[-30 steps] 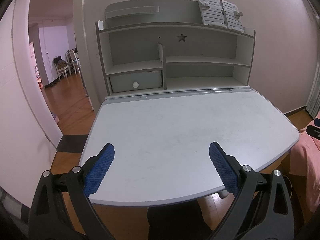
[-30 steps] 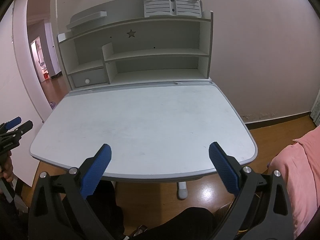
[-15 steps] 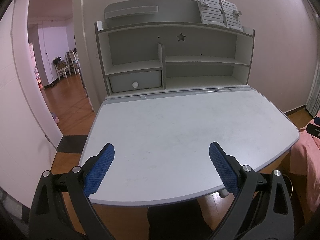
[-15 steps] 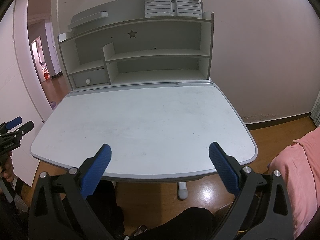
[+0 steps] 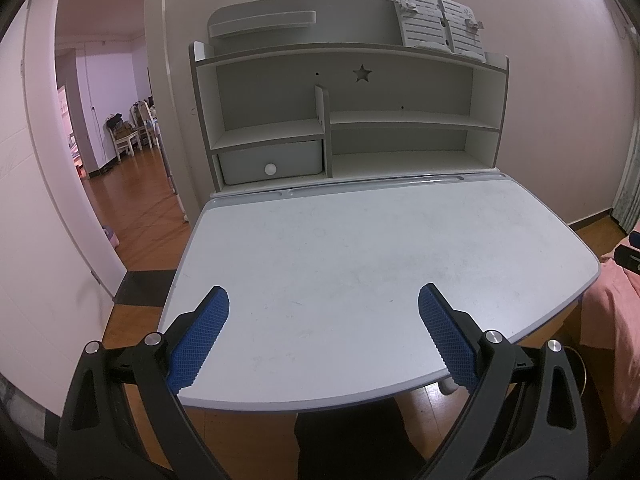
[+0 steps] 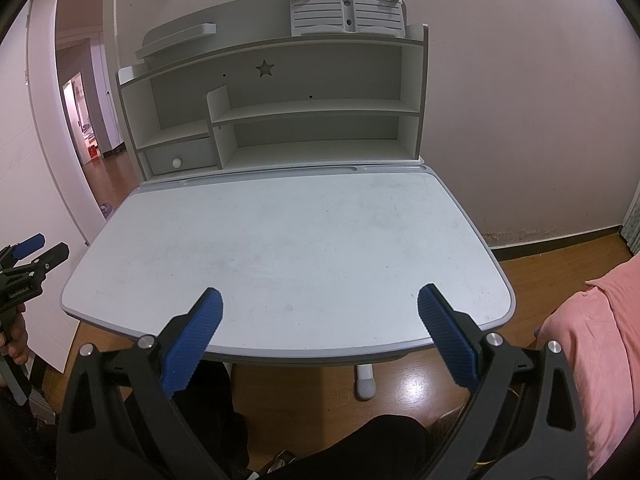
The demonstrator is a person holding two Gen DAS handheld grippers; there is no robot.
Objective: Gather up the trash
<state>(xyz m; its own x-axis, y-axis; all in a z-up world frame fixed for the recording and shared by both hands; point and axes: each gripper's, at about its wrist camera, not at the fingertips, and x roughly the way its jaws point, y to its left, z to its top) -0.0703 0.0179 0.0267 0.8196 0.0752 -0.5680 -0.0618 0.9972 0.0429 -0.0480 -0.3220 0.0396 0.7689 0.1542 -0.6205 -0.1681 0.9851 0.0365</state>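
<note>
Two grippers are in my hands, and both stand wide apart with nothing between their blue pads; my left gripper [image 5: 323, 332] hangs over the near left part of the desk [image 5: 360, 248], its fingers [image 5: 198, 344] spread above the pale top, and my right gripper [image 6: 320, 330] hangs over the near edge of the same desk [image 6: 304, 240], equally spread and empty; in the right wrist view my left gripper [image 6: 28, 256] also shows at the far left, held by my hand [image 6: 14, 344] just off the desk's left corner; the desk top is bare in both views, marked only by faint scuffs, and I can see no trash on it nor on the shelves, so I cannot tell where the trash is; at the back of the desk stands a white shelf unit [image 5: 352, 120] with a star-shaped cutout [image 5: 362, 74], and in its lower left compartment sits a closed drawer [image 5: 272, 162] with a round white knob; on top of the unit, toward the right, a slatted book stand [image 5: 438, 36] leans back toward the wall; a pink cloth [image 6: 600, 344] lies to the right of the desk, near its corner; to the left an open doorway [image 5: 116, 128] gives onto a wooden floor with chairs far behind; below the desk edge my dark-clad legs [image 6: 380, 444] are in view
</note>
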